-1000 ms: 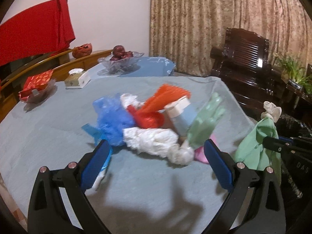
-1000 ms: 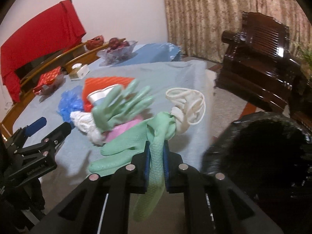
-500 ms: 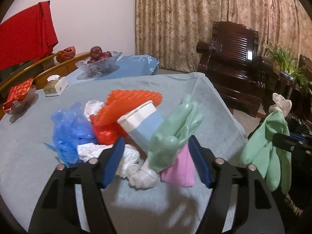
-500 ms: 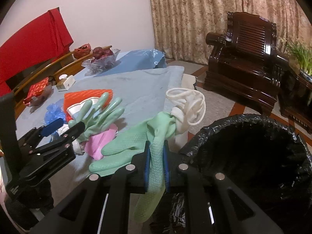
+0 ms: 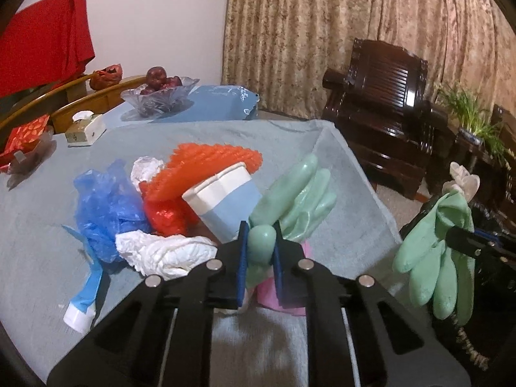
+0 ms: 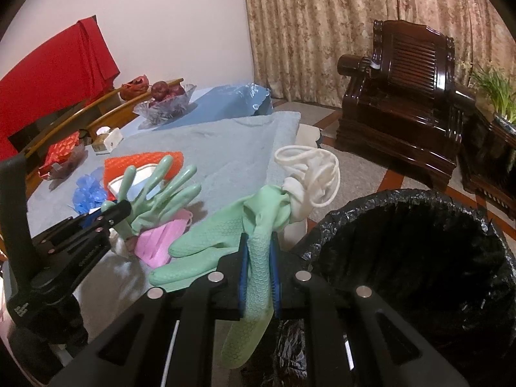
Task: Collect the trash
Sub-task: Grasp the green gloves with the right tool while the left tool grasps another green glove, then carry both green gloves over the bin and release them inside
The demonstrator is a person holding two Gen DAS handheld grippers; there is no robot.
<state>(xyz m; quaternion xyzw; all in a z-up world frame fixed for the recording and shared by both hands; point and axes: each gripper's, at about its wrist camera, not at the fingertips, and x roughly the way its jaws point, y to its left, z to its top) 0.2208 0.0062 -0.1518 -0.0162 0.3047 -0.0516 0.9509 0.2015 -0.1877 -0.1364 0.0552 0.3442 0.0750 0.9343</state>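
My left gripper (image 5: 260, 245) is shut on the thumb end of a green rubber glove (image 5: 296, 193) that stands up from the trash pile, also seen as the green rubber glove (image 6: 161, 190) under the left gripper (image 6: 121, 208) in the right wrist view. The pile holds a blue plastic bag (image 5: 103, 206), orange mesh (image 5: 206, 167), a white and blue cup (image 5: 225, 200), white crumpled paper (image 5: 161, 251) and a pink piece (image 6: 161, 238). My right gripper (image 6: 259, 251) is shut on a second green glove (image 6: 225, 242) with a white cuff (image 6: 309, 174), beside the black bin bag (image 6: 403, 258).
A grey cloth covers the table (image 5: 193, 135). At the far side stand a glass fruit bowl (image 5: 158, 96), a tissue box (image 5: 84, 127) and a blue packet (image 5: 219, 103). A blue and white tube (image 5: 84, 296) lies near the left. A dark wooden armchair (image 6: 403, 96) stands beyond.
The left gripper moved forward to the pile and its jaws came together on the standing green glove. The right gripper carried its glove rightward until the black bin came into view beside it.
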